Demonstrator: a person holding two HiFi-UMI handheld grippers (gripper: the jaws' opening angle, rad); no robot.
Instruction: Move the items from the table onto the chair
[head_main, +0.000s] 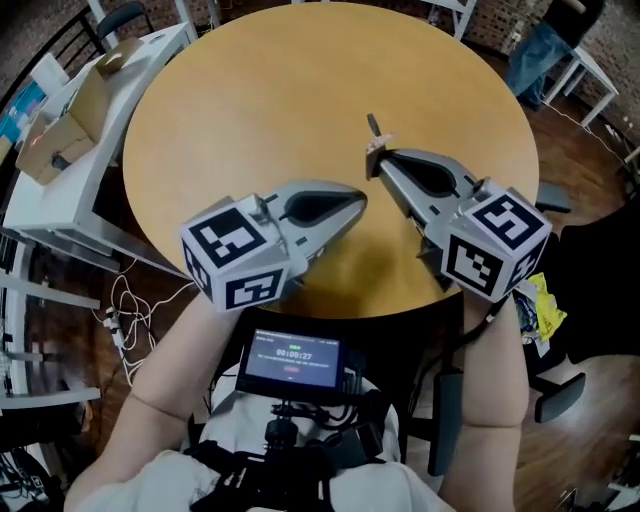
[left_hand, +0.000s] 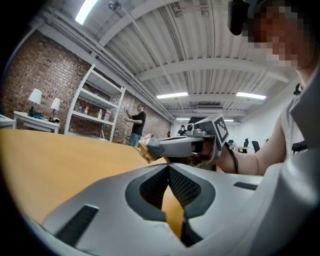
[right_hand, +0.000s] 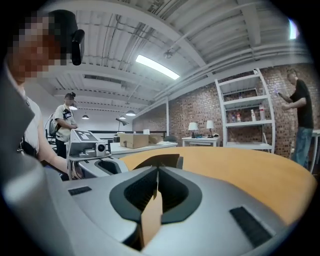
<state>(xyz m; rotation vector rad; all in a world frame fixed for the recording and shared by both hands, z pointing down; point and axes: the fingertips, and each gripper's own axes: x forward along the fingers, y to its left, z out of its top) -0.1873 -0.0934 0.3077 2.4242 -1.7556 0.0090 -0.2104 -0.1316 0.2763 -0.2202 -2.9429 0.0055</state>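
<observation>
A round wooden table fills the head view, its top bare. My right gripper hovers over its right half, shut on a small flat piece of brown cardboard that sticks out past the tips. In the right gripper view the cardboard stands edge-on between the closed jaws. My left gripper hangs over the table's near edge, shut, with nothing between its fingers. The left gripper view shows the right gripper with the cardboard at its tip. A dark chair stands right of the table.
A yellow packet lies by the chair at the right. A white side table with an open cardboard box stands left. Cables trail on the floor. White shelving and people stand further off.
</observation>
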